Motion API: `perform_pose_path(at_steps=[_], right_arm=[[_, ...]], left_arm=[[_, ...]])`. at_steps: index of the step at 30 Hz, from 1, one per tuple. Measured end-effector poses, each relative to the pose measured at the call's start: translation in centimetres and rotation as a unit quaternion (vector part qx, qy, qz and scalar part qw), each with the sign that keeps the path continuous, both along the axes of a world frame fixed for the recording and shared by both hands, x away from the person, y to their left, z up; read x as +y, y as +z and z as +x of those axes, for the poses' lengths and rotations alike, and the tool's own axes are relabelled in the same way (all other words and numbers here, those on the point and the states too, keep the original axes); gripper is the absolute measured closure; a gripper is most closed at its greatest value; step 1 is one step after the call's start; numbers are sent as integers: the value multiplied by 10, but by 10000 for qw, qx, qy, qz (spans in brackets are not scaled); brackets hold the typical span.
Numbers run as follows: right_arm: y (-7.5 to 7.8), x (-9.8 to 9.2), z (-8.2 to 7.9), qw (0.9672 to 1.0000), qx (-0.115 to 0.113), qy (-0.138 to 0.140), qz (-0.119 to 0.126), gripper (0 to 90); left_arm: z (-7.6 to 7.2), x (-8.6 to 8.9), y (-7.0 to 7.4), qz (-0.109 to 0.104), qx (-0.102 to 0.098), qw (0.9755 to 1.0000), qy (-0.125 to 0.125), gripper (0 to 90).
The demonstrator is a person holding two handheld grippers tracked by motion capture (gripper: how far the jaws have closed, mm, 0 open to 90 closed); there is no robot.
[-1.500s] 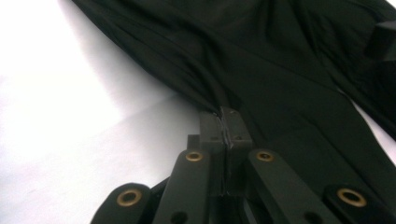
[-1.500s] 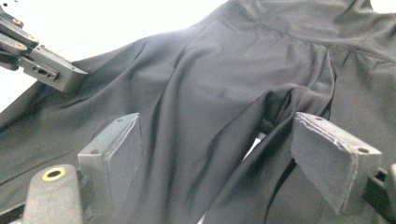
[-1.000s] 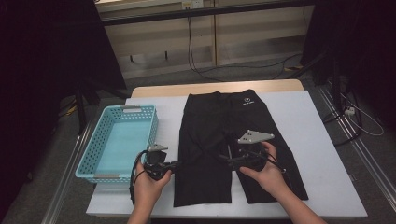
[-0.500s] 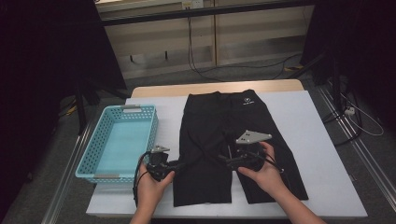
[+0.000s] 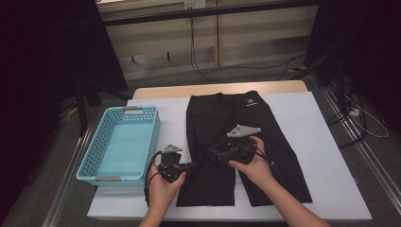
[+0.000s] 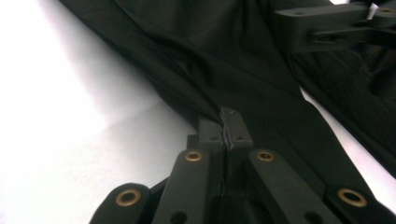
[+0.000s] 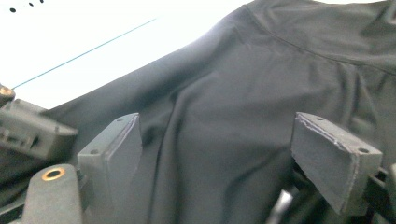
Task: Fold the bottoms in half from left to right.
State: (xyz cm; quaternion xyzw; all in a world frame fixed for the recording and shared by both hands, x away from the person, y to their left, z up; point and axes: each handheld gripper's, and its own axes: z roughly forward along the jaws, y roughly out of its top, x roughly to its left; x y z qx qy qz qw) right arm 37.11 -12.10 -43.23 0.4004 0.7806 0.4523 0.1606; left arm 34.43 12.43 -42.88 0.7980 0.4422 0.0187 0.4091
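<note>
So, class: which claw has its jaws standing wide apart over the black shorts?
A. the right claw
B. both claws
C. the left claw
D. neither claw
A: the right claw has its jaws wide apart over the black shorts, while the left claw has its jaws pressed together at the fabric's edge.

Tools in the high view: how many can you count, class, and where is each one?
2. The left tool is at the left edge of the black shorts, beside the blue basket. The right tool is over the middle of the shorts.
</note>
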Motion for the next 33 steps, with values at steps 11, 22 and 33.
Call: perform_pose_path(at_steps=[11,22,33], right_arm=[[-3,19,24,9997,211,-85,125,162],[-7,32,34,9998,190,-43,88,164],[-9,46,39,9996,209,41,165,162]], left_arm=[[0,-13,4,45,-126,9998,-147,894],[-1,-19,4,80,-228,9995,-206,894],[0,-19,3,134,-269,9993,-215,893]])
